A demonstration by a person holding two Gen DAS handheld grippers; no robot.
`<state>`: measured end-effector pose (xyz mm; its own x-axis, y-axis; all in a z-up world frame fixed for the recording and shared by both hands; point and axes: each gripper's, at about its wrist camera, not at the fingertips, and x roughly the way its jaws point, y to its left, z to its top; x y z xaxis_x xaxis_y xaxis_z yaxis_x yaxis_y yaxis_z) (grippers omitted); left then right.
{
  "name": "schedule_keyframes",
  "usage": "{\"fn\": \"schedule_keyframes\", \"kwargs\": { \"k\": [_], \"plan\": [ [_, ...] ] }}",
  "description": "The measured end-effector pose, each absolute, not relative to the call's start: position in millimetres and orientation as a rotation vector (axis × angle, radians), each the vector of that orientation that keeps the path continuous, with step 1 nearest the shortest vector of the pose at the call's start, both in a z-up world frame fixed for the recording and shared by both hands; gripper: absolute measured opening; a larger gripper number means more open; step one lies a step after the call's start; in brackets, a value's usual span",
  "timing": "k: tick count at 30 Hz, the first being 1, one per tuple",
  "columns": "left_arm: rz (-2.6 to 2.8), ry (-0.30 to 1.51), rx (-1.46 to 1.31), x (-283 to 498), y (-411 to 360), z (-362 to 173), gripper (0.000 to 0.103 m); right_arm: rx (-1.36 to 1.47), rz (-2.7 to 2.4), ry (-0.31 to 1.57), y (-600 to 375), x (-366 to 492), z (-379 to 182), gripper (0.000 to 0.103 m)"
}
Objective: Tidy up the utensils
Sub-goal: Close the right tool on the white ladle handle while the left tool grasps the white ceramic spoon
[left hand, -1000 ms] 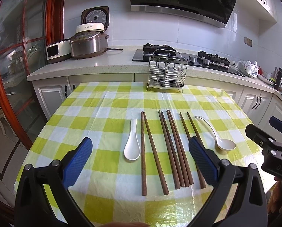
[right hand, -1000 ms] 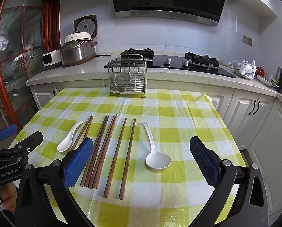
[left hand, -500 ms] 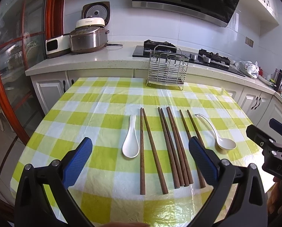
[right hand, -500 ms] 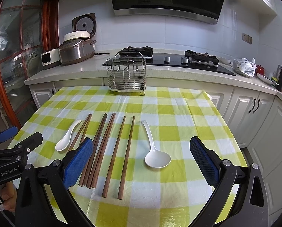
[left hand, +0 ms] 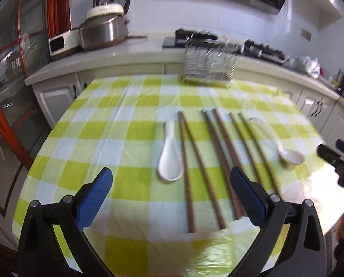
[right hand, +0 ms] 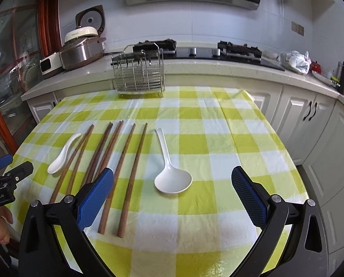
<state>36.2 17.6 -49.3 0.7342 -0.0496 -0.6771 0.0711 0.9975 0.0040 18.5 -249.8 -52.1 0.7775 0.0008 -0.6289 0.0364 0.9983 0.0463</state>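
Observation:
Several brown chopsticks (right hand: 102,154) lie side by side on the green-checked table (right hand: 218,138), also in the left wrist view (left hand: 218,159). A small white spoon (left hand: 169,154) lies at their left, also in the right wrist view (right hand: 62,154). A larger white ladle spoon (right hand: 169,168) lies at their right, blurred in the left wrist view (left hand: 287,154). A wire utensil rack (right hand: 139,73) stands at the table's far edge (left hand: 209,62). My left gripper (left hand: 170,182) is open above the small spoon's bowl. My right gripper (right hand: 172,184) is open above the ladle's bowl. Both are empty.
A counter behind the table carries a rice cooker (right hand: 82,46), a gas hob (right hand: 195,50) and a plastic bag (right hand: 296,61). White cabinets (right hand: 310,120) stand to the right. A red-framed glass door (left hand: 8,73) is at the left.
The left gripper has moved forward and down toward the small spoon; its view is now blurred. The right gripper has edged forward toward the ladle. Both stay open.

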Motion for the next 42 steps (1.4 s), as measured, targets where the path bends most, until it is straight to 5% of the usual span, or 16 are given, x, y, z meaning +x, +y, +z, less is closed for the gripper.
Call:
{"fn": "schedule_keyframes", "kwargs": {
  "k": [28, 36, 42],
  "plan": [
    [-0.033, 1.064, 0.071, 194, 25, -112, 0.098, 0.025, 0.126, 0.895, -247, 158, -90, 0.095],
    [-0.017, 1.013, 0.097, 196, 24, -112, 0.098, 0.019, 0.136, 0.934, -239, 173, -104, 0.077],
    [-0.021, 0.991, 0.096, 197, 25, -115, 0.094, 0.046, 0.135, 0.968, -239, 180, -117, 0.051]
  ]
}}
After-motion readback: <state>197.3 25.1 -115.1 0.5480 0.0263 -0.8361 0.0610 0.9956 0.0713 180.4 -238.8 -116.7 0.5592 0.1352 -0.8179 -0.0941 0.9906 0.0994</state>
